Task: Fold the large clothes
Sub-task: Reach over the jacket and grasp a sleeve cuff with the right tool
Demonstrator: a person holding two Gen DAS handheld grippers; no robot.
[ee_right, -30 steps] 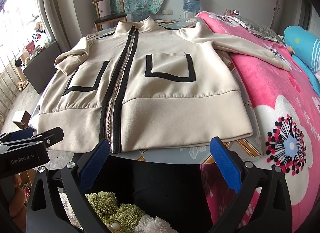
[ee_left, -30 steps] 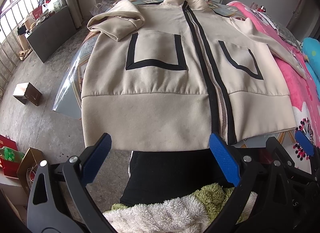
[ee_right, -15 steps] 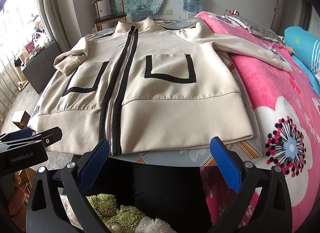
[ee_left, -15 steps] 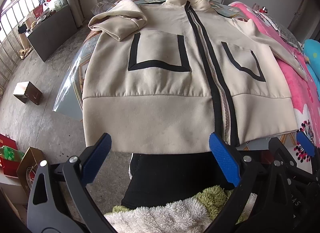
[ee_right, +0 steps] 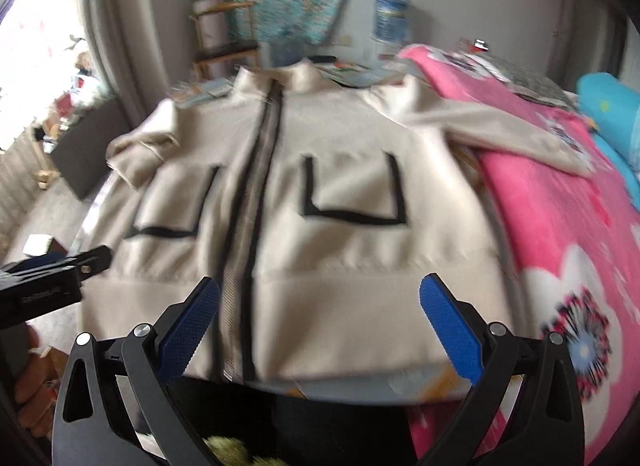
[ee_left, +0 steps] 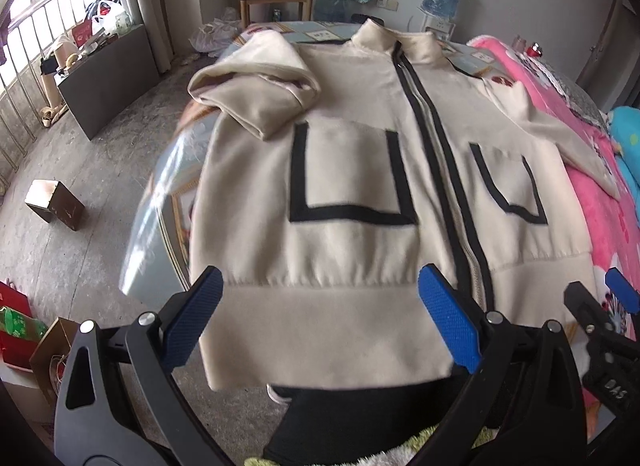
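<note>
Left hand-held gripper (ee_left: 320,324): its two blue pads are wide apart and hold nothing. It hangs right over the bottom band of the coat.
Right hand-held gripper (ee_right: 320,322): its blue pads are wide apart too, and empty. It also hangs over the bottom band.
Where the coat is: the big cream zip-up coat with black trim (ee_left: 360,169) lies flat, front side up, just ahead of both hand-held grippers, on a desk with a shiny picture cover (ee_left: 160,201).
Sleeves: the short-looking sleeve (ee_left: 256,89) is bunched up ahead and to the left of the left hand-held gripper. The long sleeve (ee_right: 500,133) runs ahead and to the right of the right hand-held gripper, onto the pink flower blanket (ee_right: 560,225).
What could go wrong: I think the pads could pinch only the top layer of the band, so the back stays behind and the fold comes out messy.
Also: the long sleeve may drag on the fuzzy blanket and pull the coat crooked.
Also: the right view is blurry, so the aim there is hard to judge.
Count: one coat, two sleeves, two black-edged pockets, one zip, two hand-held grippers.
</note>
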